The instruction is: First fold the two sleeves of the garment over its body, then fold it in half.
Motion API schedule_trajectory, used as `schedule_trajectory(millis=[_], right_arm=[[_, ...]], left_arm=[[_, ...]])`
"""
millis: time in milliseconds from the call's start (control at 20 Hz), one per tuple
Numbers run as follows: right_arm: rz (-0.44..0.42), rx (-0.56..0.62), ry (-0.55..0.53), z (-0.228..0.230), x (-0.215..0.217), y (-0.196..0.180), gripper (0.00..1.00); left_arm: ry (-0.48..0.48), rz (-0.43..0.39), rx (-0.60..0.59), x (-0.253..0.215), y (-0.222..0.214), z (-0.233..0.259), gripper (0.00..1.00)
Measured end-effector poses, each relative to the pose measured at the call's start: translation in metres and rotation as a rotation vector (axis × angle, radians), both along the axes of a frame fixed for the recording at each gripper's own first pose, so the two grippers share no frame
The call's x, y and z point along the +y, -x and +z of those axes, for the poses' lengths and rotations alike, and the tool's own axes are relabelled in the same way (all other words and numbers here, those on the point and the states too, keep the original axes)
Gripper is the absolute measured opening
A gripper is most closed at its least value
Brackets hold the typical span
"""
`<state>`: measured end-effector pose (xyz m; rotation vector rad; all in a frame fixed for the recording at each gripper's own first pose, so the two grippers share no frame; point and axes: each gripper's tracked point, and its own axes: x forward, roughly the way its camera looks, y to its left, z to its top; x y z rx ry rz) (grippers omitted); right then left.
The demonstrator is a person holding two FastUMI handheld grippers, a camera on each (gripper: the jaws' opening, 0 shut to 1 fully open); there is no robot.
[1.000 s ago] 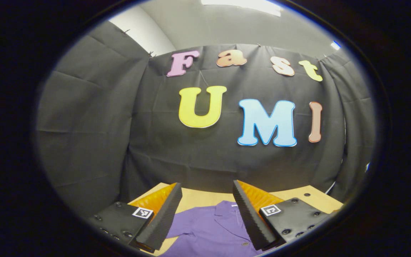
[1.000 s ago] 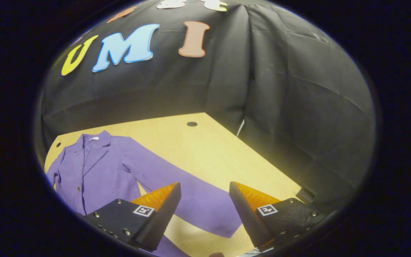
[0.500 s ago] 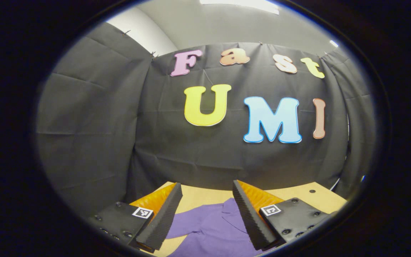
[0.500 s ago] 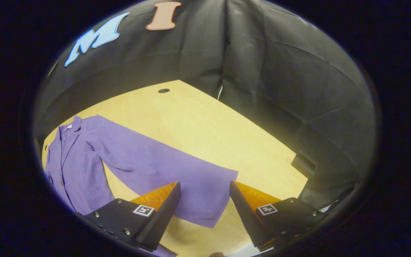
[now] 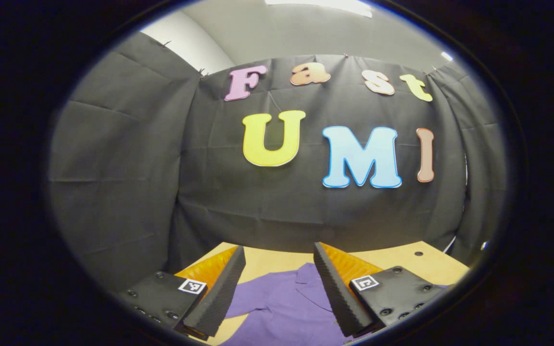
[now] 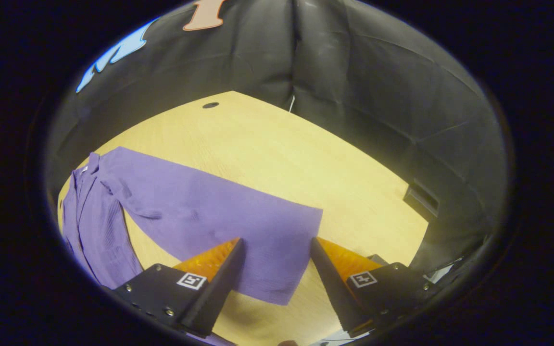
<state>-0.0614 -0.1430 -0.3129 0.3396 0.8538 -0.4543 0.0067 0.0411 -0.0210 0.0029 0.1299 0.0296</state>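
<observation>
One purple garment (image 6: 113, 202) (one sleeve (image 6: 238, 230) outspread), two claws (image 5: 274, 288) (image 6: 272, 278) agape, empty.

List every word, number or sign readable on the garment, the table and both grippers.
Left hand-held gripper: black-and-white square markers, coded patterns, no words.
Right hand-held gripper: square markers of the same kind, no words.
Garment: white neck tag, too small to read.
Table: none.

Your right tongs (image 6: 276, 269) hide part of the sleeve (image 6: 219, 216) end under them. Left of those tongs, the shirt (image 6: 89, 216) body runs off the edge. Your left tongs (image 5: 277, 288) cover part of its collar (image 5: 308, 281).
</observation>
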Motion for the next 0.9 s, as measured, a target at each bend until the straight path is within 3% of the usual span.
schedule_trajectory(millis=[150, 250, 500, 750, 900], right_arm=[[0.026, -0.006, -0.017, 0.001, 0.004, -0.003, 0.95], [0.067, -0.012, -0.02, 0.003, 0.009, -0.01, 0.86], [0.054, -0.029, -0.077, 0.005, 0.015, -0.018, 0.27], [0.161, -0.02, -0.033, 0.006, 0.014, -0.02, 0.26], [0.171, -0.021, -0.037, 0.005, 0.013, -0.02, 0.25]], left_arm=[[0.004, -0.001, 0.002, -0.001, 0.0, -0.001, 0.96], [0.01, -0.004, 0.006, -0.002, 0.001, -0.003, 0.96], [-0.003, -0.005, 0.003, -0.001, 0.004, -0.001, 0.96], [0.002, 0.009, 0.002, 0.002, 0.006, -0.002, 0.96], [0.011, 0.017, 0.005, 0.003, 0.007, -0.002, 0.96]])
